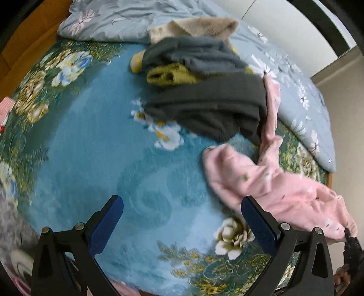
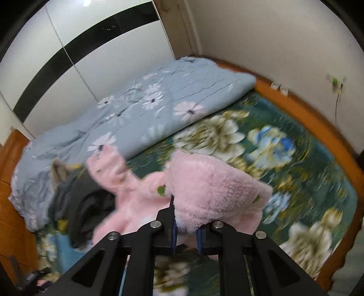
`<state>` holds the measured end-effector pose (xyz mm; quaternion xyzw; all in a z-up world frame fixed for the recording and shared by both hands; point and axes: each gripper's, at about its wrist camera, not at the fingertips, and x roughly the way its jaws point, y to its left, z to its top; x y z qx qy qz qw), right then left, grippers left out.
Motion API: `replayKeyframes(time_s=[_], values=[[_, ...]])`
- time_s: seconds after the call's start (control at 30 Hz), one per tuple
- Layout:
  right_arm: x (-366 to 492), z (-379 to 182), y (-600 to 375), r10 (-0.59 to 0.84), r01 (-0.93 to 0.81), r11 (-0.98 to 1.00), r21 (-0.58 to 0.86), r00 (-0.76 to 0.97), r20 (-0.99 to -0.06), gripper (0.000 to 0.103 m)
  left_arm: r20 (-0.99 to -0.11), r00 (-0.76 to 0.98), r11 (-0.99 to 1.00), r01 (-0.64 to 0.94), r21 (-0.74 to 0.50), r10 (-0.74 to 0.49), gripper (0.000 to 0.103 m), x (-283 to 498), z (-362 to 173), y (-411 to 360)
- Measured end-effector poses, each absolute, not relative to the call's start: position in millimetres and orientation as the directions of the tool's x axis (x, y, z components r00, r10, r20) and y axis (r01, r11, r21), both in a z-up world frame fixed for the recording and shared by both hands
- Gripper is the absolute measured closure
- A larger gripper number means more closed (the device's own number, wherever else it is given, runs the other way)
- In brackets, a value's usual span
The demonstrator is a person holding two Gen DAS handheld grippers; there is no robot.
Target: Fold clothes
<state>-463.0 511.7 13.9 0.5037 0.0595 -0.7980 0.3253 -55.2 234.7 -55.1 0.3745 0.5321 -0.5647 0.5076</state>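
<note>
Blue plush bed cover (image 1: 91,159), printed with white, yellow and blue flowers on a dark green border, spread across nearly the whole bed. Orange-brown wooden bed frame (image 2: 318,118) around its edge. White wall with a black band (image 2: 91,41) behind, seen from the right wrist.

Pale blue-grey quilt (image 1: 127,20) with daisy print, bunched along the far side of the bed and running down its right edge.

Heap of clothes resting against the quilt, on the cover: charcoal garment (image 1: 209,109) lowest and widest, slate-blue garment (image 1: 193,54) above it, beige fleece piece (image 1: 200,27) at the very top, olive-yellow knit (image 1: 168,75) tucked between the slate and charcoal layers.

Pink fleece garment (image 1: 261,177), small flower print, trailing from beside the charcoal piece toward the right, crumpled and unfolded; motion blur over much of it. Lifted at one end in the right-wrist view, a thick fold bulging up over the fingers.

Right tongs (image 2: 186,236) closed narrow, blue pads pinching that pink fold.

Left tongs (image 1: 182,225) spread wide, nothing between the blue pads (image 1: 107,227), hovering over bare blue cover just left of the pink garment.
</note>
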Motion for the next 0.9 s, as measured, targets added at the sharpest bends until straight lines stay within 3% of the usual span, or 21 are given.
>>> replayKeyframes(time_s=[0.07,0.17,0.3,0.37,0.53,0.6,0.73,0.9], values=[[-484.8,-16.3,524.3,-0.406,0.554,-0.804,0.217,-0.244,-0.881,0.090,-0.969,-0.196,0.087,0.974,-0.210,-0.149,0.000,-69.3,-60.8,247.2],[-501.3,-106.9,540.7,-0.183,0.509,-0.854,0.108,-0.100,-0.978,0.090,-0.982,-0.164,0.070,0.983,-0.171,-0.096,0.000,-89.6,-69.7,262.5],[-497.3,-159.0,551.3,-0.079,0.525,-0.849,0.055,-0.022,-0.997,0.086,-0.989,-0.133,0.015,0.991,-0.134,-0.066,0.000,-112.1,-75.4,269.0],[-499.7,-158.7,555.7,-0.092,0.506,-0.860,0.066,-0.026,-0.995,0.084,-0.991,-0.125,-0.009,0.992,-0.125,-0.051,0.000,-125.1,-79.3,267.3],[-505.4,-143.7,570.8,-0.145,0.442,-0.891,0.103,-0.060,-0.988,0.045,-0.992,-0.120,-0.126,0.985,-0.116,-0.030,0.000,-171.1,-96.5,250.7],[-502.0,-126.6,580.2,-0.130,0.431,-0.899,0.072,-0.107,-0.986,0.038,-0.992,-0.122,-0.190,0.975,-0.118,-0.011,0.000,-195.3,-106.1,244.6],[-489.2,-100.5,592.1,-0.101,0.423,-0.906,0.022,-0.166,-0.981,0.037,-0.995,-0.104,-0.361,0.927,-0.101,0.011,0.000,-251.9,-131.6,235.9],[-459.4,-86.2,591.2,-0.069,0.454,-0.891,-0.011,-0.160,-0.985,0.035,-0.997,0.014,-0.627,0.777,0.056,-0.072,0.000,-318.3,-173.1,236.1]])
